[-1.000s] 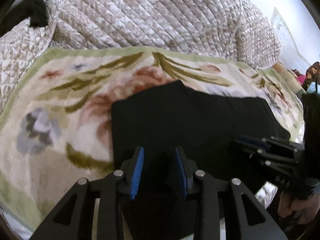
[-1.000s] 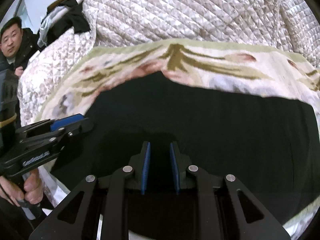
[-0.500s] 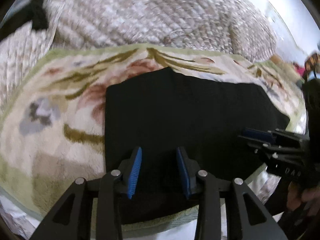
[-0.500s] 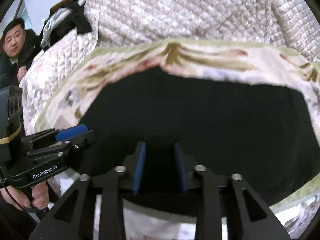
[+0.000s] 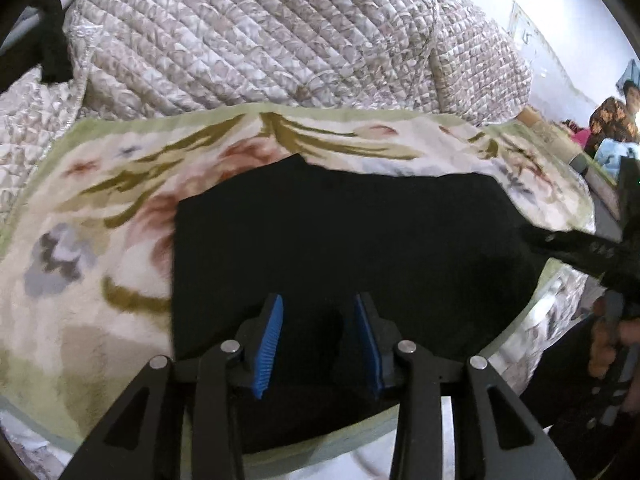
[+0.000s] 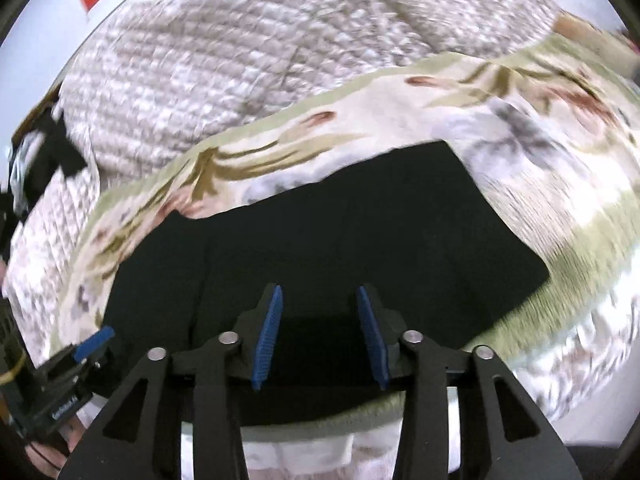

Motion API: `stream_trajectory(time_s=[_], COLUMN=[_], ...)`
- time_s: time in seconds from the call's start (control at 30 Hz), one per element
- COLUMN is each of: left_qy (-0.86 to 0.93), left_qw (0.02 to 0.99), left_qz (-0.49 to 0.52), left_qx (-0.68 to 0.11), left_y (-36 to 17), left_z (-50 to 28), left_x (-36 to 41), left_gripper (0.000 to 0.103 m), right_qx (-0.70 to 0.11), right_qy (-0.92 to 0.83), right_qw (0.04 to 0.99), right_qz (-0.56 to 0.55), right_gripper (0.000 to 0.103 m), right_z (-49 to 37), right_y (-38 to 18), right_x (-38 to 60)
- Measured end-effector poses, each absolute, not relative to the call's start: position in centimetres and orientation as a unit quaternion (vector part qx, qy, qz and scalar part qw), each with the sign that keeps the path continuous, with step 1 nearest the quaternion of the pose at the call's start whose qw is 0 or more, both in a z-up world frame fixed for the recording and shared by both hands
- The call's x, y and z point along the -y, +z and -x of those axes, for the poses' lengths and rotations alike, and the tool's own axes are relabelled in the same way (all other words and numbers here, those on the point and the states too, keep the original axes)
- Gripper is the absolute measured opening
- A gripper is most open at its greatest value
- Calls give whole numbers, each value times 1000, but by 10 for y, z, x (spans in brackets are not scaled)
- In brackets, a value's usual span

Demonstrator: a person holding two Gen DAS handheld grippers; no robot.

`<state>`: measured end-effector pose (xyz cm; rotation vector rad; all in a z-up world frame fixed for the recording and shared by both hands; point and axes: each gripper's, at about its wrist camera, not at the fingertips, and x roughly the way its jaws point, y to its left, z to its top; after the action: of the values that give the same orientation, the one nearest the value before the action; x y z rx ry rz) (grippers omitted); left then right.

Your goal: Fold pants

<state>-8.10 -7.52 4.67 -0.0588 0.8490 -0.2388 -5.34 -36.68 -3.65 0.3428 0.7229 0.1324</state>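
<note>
A: Subject?
B: Black pants (image 5: 344, 240), folded to a flat rectangle; lying on the floral cream-and-green plush blanket (image 5: 100, 208), near its front edge.
A: Grippers?
B: Left gripper (image 5: 318, 338) over the near edge, blue pads apart, nothing pinched; right gripper (image 6: 320, 338) above the same edge, jaws opening, cloth below but unclamped.
A: Beyond?
B: Quilted beige bedspread (image 5: 256, 36) behind the blanket.
</note>
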Motion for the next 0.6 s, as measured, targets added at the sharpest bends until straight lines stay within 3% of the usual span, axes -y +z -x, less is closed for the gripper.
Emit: stream_trajectory(time_s=[0.13, 0.27, 0.4, 0.6], left_qy=[-96, -90, -83, -73], left_qw=[900, 907, 907, 907], left_qz=[36, 37, 35, 50], left_qx=[-424, -410, -412, -412], left_y=[39, 45, 42, 44], left_z=[78, 78, 77, 73], left_x=[64, 61, 58, 47], left_gripper=[40, 40, 45, 47], right_qx=[-348, -352, -358, -361], right_qy=[44, 17, -8, -31], right_qw=[915, 909, 901, 889], right_qz=[-199, -224, -246, -279], right_gripper=[51, 51, 57, 58], right_z=[67, 74, 70, 64], right_y=[-43, -50, -62, -77], right_x=[387, 407, 421, 437])
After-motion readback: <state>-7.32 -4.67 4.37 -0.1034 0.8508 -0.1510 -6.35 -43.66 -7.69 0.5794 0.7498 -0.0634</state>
